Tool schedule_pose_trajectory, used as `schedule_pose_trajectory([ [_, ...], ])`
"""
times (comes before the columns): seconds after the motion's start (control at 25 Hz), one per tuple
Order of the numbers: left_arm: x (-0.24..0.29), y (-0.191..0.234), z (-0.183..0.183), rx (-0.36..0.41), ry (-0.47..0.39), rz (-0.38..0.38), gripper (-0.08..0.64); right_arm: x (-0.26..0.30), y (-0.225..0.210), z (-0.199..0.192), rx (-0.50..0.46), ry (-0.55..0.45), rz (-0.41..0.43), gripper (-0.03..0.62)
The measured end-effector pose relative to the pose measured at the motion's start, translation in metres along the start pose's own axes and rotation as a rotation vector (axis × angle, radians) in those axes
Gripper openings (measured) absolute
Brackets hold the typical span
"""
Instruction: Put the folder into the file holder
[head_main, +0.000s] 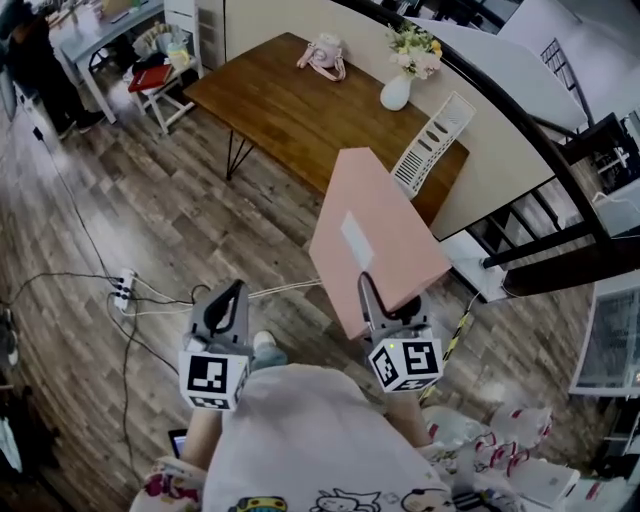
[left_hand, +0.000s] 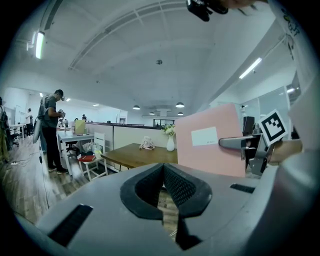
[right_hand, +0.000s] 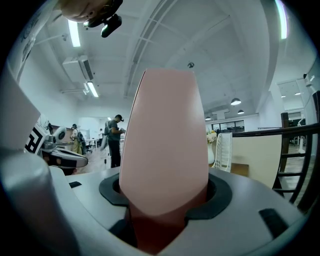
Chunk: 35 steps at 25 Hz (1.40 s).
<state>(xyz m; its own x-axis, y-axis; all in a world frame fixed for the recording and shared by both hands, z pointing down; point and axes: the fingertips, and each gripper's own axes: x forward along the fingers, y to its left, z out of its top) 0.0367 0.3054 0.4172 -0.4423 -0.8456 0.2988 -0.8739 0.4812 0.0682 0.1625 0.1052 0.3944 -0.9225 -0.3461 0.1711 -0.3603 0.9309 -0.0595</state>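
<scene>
A pink folder with a white label is held up in the air in front of me, above the floor short of the wooden table. My right gripper is shut on the folder's near edge; in the right gripper view the folder fills the space between the jaws. A white slotted file holder stands on the table's right end, also showing as the file holder beyond the folder. My left gripper hangs at the left, jaws closed together and holding nothing; from it I see the folder and the right gripper.
On the table stand a white vase of flowers and a pink bag. A power strip with cables lies on the floor to the left. A black stair railing runs on the right. A person stands by a far desk.
</scene>
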Motion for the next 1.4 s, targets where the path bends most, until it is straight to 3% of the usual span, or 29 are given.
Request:
schedule_pose_trajectory([
  [0.76,0.021,0.043,-0.017,-0.016,0.047,-0.067,0.005,0.019,0.001,-0.018,0.010,0.071,-0.144,0.268],
  [1.12,0.088,0.057,0.006,0.054,0.039,-0.122,0.006,0.074,-0.031,-0.010,0.047,0.045,-0.202,0.268],
  [1.4,0.169,0.065,0.047,0.068,0.026,-0.177,0.005,0.128,-0.067,0.015,0.066,0.011,-0.240,0.268],
])
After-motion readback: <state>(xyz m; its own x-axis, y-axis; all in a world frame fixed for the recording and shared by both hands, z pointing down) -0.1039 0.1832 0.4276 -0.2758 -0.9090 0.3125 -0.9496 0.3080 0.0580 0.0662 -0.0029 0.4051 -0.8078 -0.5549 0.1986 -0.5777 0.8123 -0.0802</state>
